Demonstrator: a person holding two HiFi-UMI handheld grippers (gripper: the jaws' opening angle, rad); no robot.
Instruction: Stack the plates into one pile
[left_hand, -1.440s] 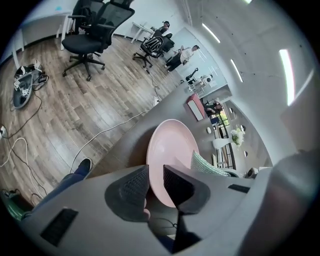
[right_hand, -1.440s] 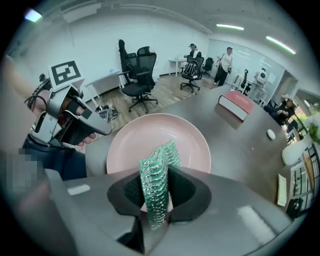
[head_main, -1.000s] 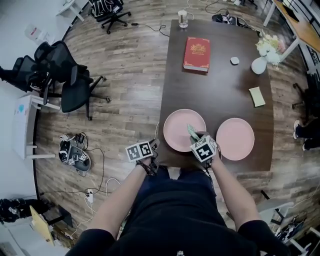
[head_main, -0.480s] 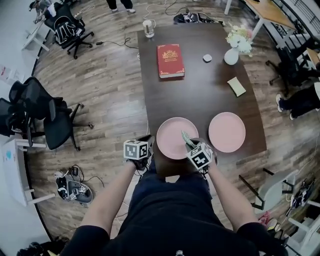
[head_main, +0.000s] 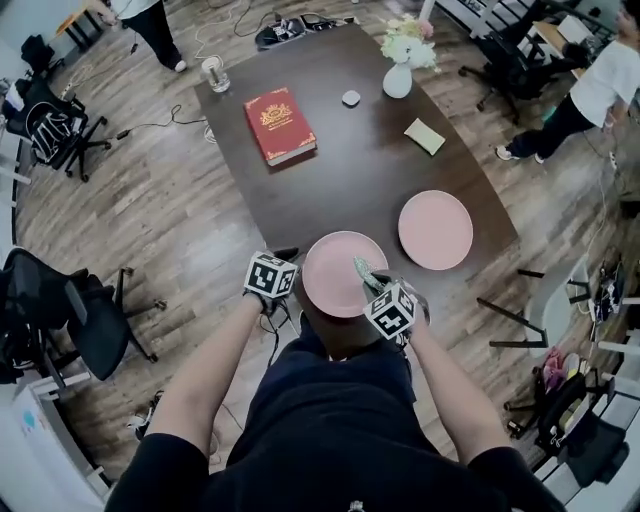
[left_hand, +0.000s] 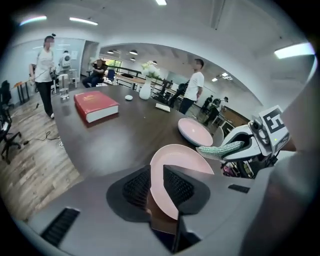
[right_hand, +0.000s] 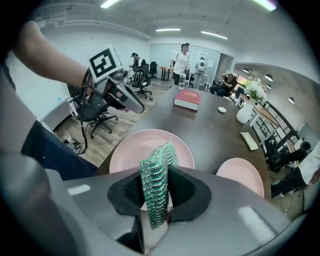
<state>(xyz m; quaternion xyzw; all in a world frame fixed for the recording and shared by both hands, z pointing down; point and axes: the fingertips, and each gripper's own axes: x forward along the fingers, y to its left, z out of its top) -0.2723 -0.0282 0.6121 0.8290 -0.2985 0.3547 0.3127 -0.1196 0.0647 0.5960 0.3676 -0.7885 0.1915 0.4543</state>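
Note:
Two pink plates lie apart on the dark table (head_main: 340, 180). The near plate (head_main: 340, 270) (left_hand: 182, 162) (right_hand: 142, 150) sits at the table's near edge, and the far plate (head_main: 436, 229) (left_hand: 196, 132) (right_hand: 243, 175) is to its right. My left gripper (head_main: 298, 283) (left_hand: 156, 186) is at the near plate's left rim. Its jaws have just opened a little, with the rim still between them and both pads against it. My right gripper (head_main: 366, 282) (right_hand: 155, 192) is shut on a green sponge (head_main: 360, 271) (right_hand: 157, 182) over the near plate's near-right part.
A red book (head_main: 280, 125), a glass (head_main: 213, 72), a white vase of flowers (head_main: 398, 75), a small white object (head_main: 350, 98) and a yellow-green pad (head_main: 425, 136) occupy the table's far half. Office chairs (head_main: 60, 320) stand on the wooden floor at left. People stand around the far end.
My left gripper moved right from beside the table to the near plate's left rim and rolled, taking the rim between its jaws. The right gripper stayed over the plate with the sponge.

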